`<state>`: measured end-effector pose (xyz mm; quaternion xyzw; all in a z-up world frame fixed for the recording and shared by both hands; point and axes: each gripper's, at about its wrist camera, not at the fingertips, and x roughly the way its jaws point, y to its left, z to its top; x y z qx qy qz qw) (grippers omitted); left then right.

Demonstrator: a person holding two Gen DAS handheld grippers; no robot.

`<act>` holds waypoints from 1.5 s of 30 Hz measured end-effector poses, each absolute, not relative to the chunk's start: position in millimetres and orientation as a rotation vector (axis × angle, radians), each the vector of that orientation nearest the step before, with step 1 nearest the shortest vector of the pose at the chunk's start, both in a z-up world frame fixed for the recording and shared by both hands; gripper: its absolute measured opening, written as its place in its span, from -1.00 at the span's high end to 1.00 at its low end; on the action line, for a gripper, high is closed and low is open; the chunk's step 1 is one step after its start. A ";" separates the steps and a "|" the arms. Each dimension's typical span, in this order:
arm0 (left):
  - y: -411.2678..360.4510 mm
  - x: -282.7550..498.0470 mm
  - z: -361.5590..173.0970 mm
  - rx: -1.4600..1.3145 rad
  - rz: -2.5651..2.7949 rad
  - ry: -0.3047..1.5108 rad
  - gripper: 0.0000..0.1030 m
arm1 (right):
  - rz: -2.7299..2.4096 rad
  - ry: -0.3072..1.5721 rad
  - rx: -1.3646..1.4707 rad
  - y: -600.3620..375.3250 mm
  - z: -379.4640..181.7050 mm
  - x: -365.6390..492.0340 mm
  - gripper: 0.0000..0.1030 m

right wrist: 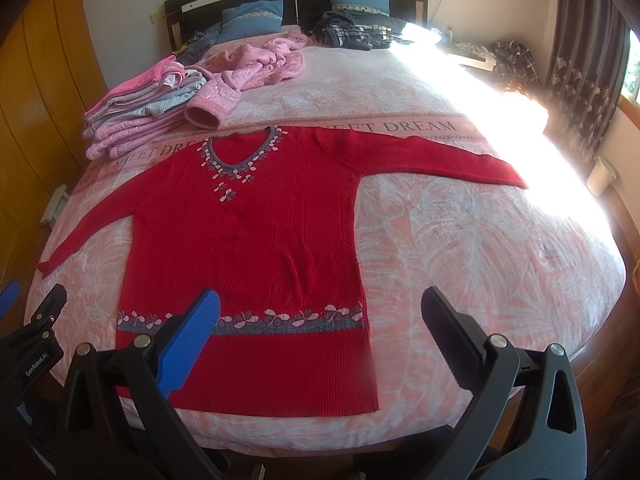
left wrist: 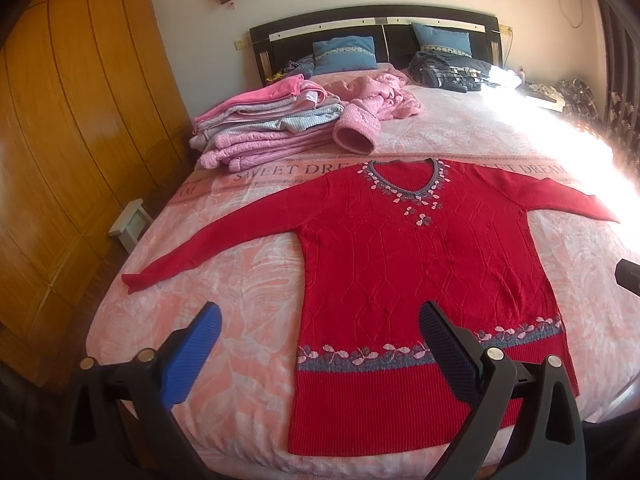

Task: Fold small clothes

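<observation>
Red knit sweater [left wrist: 400,248] lies flat and face up across the foot half of the bed [left wrist: 248,272], neckline toward the headboard [left wrist: 376,24], ribbed hem at the foot edge, long axis running head to foot. Both sleeves spread straight out toward the side edges. Its yarn shows raised diamond cabling, with a grey band of pink flowers above the hem and round the V-neck. Plush pink bedding lies bare on either side of the body. Near the left edge, toward the head, sits a stack of folded pink clothes [left wrist: 256,128], beside a crumpled pink garment [left wrist: 380,100]. Left hand-held gripper [left wrist: 320,340] and right hand-held gripper [right wrist: 320,328] hover over the hem, both spread wide and empty.
</observation>
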<state>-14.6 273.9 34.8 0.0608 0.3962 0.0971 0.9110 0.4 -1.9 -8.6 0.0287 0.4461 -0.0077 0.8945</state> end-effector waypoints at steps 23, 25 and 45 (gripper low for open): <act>274.9 -14.5 34.8 0.124 0.203 0.815 -0.93 | -0.017 0.924 0.066 -4.9 -8.0 0.6 -0.94; 274.8 -14.6 34.7 0.124 0.203 0.815 -0.93 | -0.018 0.923 0.066 -5.0 -8.1 0.5 -0.94; 275.2 -14.7 35.3 0.124 0.204 0.816 -0.93 | -0.017 0.923 0.070 -6.2 -8.3 0.2 -0.94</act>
